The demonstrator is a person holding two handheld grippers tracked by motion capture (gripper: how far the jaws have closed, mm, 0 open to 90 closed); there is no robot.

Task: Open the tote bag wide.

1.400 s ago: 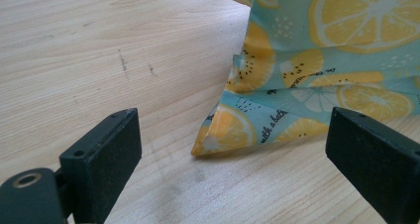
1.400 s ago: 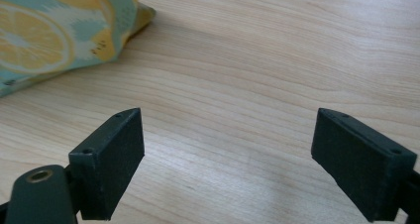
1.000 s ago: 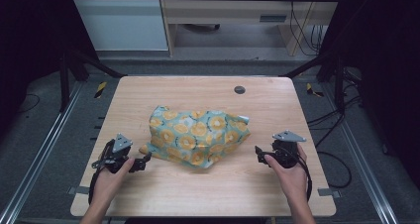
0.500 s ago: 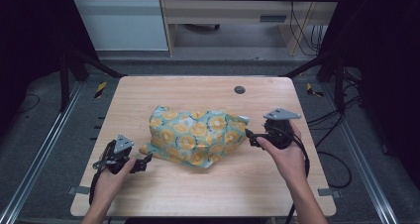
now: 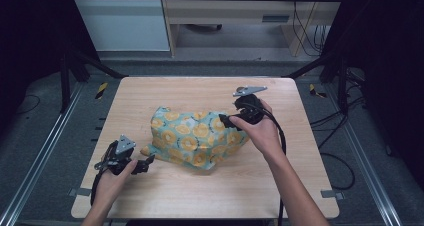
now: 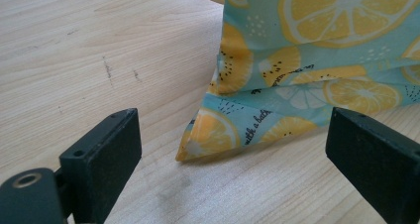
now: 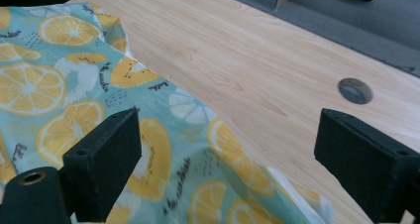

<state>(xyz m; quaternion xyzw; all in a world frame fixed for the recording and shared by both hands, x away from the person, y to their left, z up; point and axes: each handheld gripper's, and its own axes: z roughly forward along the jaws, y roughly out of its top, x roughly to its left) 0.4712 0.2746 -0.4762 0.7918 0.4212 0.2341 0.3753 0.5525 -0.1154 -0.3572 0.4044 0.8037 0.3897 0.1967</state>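
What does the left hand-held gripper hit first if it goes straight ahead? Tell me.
Probably the near corner of the lemon-print cloth, lying on the wooden table between the open jaws of the left hand-held gripper. Depth is hard to judge.

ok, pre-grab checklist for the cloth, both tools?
1. Left tool open: ok, jaws wide apart.
2. Left tool lined up on the cloth corner: ok, the corner lies between the jaws, not yet touched.
3. Right tool open: ok.
4. Right tool over the cloth's far edge: ok, one jaw above fabric, the other above bare table.
5. Layers at each grab spot: cannot tell, the cloth is crumpled.
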